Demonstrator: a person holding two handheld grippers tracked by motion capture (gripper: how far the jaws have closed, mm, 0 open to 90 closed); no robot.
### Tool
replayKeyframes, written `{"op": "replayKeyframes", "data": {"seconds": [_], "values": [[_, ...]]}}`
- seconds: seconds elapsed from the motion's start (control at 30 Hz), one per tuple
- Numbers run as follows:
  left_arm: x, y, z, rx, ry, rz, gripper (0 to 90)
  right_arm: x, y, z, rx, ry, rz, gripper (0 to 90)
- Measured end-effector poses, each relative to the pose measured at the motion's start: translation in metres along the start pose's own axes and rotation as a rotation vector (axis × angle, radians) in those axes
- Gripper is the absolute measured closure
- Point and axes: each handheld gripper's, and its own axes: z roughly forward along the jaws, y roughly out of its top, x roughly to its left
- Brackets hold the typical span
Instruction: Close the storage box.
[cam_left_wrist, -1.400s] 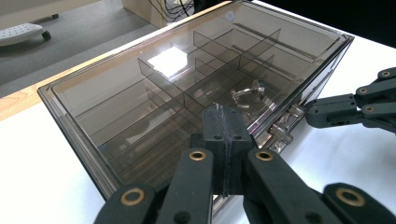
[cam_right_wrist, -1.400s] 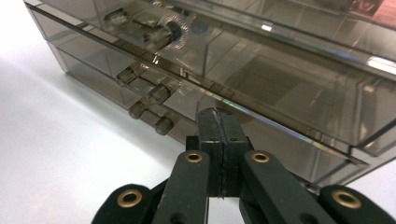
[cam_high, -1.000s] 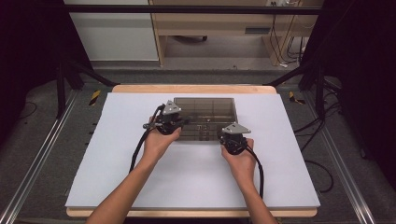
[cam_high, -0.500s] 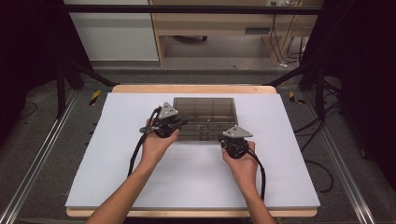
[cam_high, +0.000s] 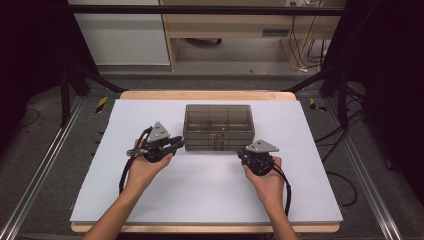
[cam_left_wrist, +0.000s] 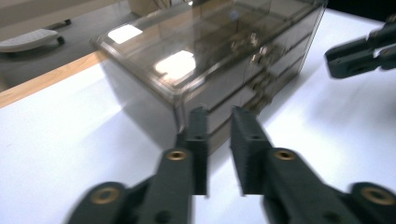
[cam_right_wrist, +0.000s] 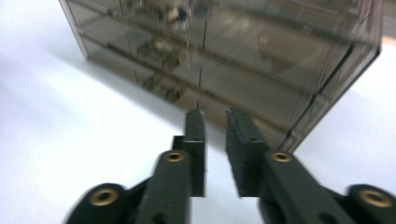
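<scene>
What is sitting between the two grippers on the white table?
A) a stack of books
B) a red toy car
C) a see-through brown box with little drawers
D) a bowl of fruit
C: in the high view a smoky see-through drawer box stands on the white table, with the left gripper at its left front corner and the right gripper near its right front corner.

Drawer box (cam_high: 219, 126) sits on table (cam_high: 300, 200), a bit toward 12 o'clock from middle. Left gripper (cam_high: 179, 145) at box's 8 o'clock, just beside front left corner. Right gripper (cam_high: 243, 155) at box's 5 o'clock, near front right corner. Both hands come in from 6 o'clock. Shelf unit (cam_high: 225, 22) on floor beyond table at 12.
</scene>
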Motion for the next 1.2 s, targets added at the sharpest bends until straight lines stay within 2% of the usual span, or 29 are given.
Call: {"op": "replayKeyframes", "data": {"seconds": [0.03, 0.07, 0.1, 0.13, 0.17, 0.2, 0.27, 0.43, 0.5, 0.57, 0.63, 0.7, 0.8, 0.83, 0.87, 0.9, 1.03, 1.2], "values": [[0.0, -0.003, -0.002, 0.0, 0.012, 0.01, 69.0, 0.0, -0.002, 0.0, 0.018, 0.003, 0.003, 64.3], [0.0, -0.003, -0.002, 0.0, 0.012, 0.01, 64.6, 0.0, -0.002, 0.0, 0.018, 0.003, 0.003, 64.3], [-0.001, -0.006, -0.005, -0.004, 0.011, 0.013, 64.6, 0.0, -0.004, 0.0, 0.033, -0.002, 0.01, 59.2], [-0.001, -0.01, -0.007, -0.012, 0.008, 0.017, 60.5, 0.0, -0.006, 0.0, 0.048, -0.005, 0.016, 55.2], [-0.001, -0.013, -0.009, -0.012, 0.023, 0.026, 56.6, 0.0, -0.008, 0.0, 0.061, 0.002, 0.027, 51.9], [-0.001, -0.015, -0.01, -0.009, 0.039, 0.036, 48.5, -0.001, -0.011, -0.001, 0.069, 0.001, 0.033, 46.0], [0.0, -0.021, -0.012, -0.003, 0.047, 0.048, 45.8, -0.002, -0.012, -0.002, 0.071, -0.004, 0.034, 42.5], [0.003, -0.035, -0.016, 0.0, 0.046, 0.013, 34.6, -0.007, -0.013, -0.008, 0.044, -0.037, 0.046, 26.5], [0.005, -0.04, -0.017, 0.0, 0.061, 0.008, 27.6, -0.011, -0.014, -0.011, 0.026, -0.053, 0.042, 20.3], [0.007, -0.044, -0.018, -0.004, 0.065, 0.004, 26.0, -0.012, -0.015, -0.012, 0.021, -0.058, 0.042, 18.5], [0.011, -0.049, -0.02, -0.004, 0.076, -0.002, 20.0, -0.016, -0.015, -0.014, 0.006, -0.069, 0.046, 15.7], [0.015, -0.054, -0.021, -0.007, 0.085, -0.021, 18.6, -0.018, -0.016, -0.016, 0.001, -0.073, 0.047, 13.0], [0.021, -0.062, -0.024, -0.001, 0.105, -0.028, 15.2, -0.023, -0.018, -0.017, 0.013, -0.082, 0.048, 9.7], [0.023, -0.065, -0.025, -0.001, 0.105, -0.027, 14.4, -0.026, -0.02, -0.017, 0.032, -0.105, 0.029, 8.7], [0.024, -0.068, -0.025, 0.0, 0.102, -0.032, 14.4, -0.026, -0.02, -0.017, 0.032, -0.105, 0.029, 8.7], [0.028, -0.073, -0.026, 0.001, 0.108, -0.039, 13.3, -0.029, -0.022, -0.017, 0.045, -0.125, 0.013, 8.2], [0.033, -0.08, -0.028, -0.006, 0.119, -0.059, 12.0, -0.036, -0.025, -0.019, 0.046, -0.142, 0.016, 8.2], [0.042, -0.088, -0.031, -0.009, 0.133, -0.062, 9.9, -0.044, -0.028, -0.023, 0.041, -0.161, 0.018, 7.3]]}}
